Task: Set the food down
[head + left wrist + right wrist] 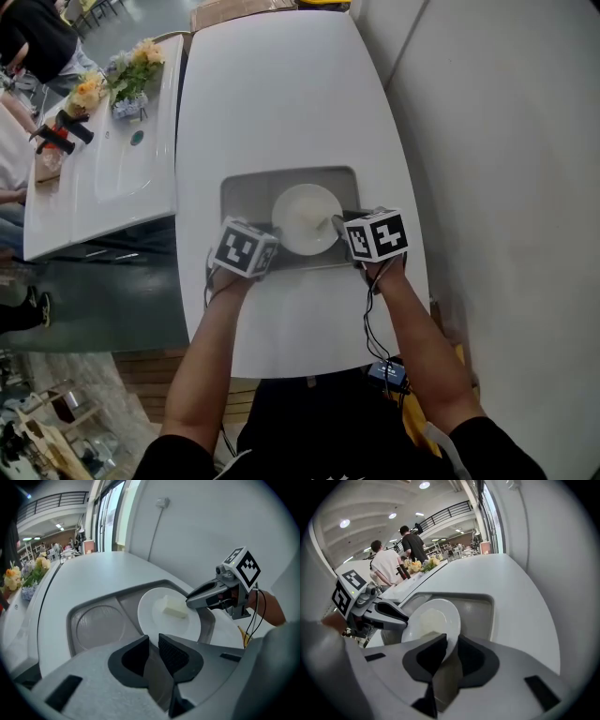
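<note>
A white plate (305, 217) with a pale block of food (174, 609) on it rests in the right half of a grey tray (244, 192) on the white table (281, 103). My left gripper (274, 245) is at the plate's near-left rim, jaws shut on the rim (152, 639). My right gripper (337, 226) is at the plate's right rim. In the right gripper view the rim (453, 641) passes between the jaws, which stand slightly apart around it without pressing. Each gripper shows in the other's view: right gripper (190, 603), left gripper (405, 619).
The tray's left half has a round recess (101, 625). A second white table (103, 178) at the left carries flowers (131, 70) and red and black tools (56, 131). A wall (506, 141) runs along the right. Two people (386, 566) stand beyond the tables.
</note>
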The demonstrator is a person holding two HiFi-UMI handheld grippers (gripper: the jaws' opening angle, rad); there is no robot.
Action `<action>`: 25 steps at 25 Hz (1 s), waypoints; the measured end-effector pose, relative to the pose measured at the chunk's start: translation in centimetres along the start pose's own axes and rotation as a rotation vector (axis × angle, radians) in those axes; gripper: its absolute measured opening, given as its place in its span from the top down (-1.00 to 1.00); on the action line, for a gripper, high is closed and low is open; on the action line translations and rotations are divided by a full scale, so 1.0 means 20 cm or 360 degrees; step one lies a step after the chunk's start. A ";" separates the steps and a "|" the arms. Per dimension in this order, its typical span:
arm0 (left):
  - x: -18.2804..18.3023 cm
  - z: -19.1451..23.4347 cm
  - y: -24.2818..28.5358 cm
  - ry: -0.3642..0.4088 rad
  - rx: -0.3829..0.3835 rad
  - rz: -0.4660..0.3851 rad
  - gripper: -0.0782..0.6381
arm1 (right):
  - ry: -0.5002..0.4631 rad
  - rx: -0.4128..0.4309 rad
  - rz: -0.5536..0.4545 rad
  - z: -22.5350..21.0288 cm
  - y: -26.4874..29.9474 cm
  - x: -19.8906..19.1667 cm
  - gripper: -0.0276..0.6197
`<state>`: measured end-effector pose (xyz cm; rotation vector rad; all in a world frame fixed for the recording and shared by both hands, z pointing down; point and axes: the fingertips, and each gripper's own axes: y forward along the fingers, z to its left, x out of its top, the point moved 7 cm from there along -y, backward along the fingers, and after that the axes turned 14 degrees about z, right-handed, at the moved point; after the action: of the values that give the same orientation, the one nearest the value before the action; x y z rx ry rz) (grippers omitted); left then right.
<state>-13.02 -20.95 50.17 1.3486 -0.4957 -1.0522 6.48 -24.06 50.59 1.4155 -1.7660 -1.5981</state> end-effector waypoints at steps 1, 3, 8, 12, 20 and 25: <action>0.01 0.00 0.00 0.0025 0.0049 0.0012 0.65 | -0.0034 -0.0035 0.0010 0.00 0.01 0.00 0.74; 0.02 -0.01 0.00 0.0085 0.0139 0.0030 0.65 | -0.0109 -0.0099 0.0030 0.01 0.04 0.00 0.71; 0.00 -0.02 -0.02 0.0161 0.0258 0.0034 0.65 | -0.0196 -0.0135 -0.0073 0.01 0.02 0.01 0.71; -0.07 -0.05 -0.18 0.0112 0.0134 -0.0517 0.65 | -0.0299 0.0115 -0.0573 0.08 -0.21 -0.05 0.83; -0.54 -0.65 -0.39 0.0253 -0.0465 -0.1131 0.76 | -0.0434 0.0740 -0.1114 0.45 -0.74 -0.55 0.91; -0.75 -0.97 -0.43 0.0277 -0.0581 -0.1076 0.77 | -0.0444 0.0810 -0.1140 0.60 -0.80 -0.89 0.91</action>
<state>-7.43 3.06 41.97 1.2813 0.3053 -1.4659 11.23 -0.59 38.78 2.3700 -2.0578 -1.8097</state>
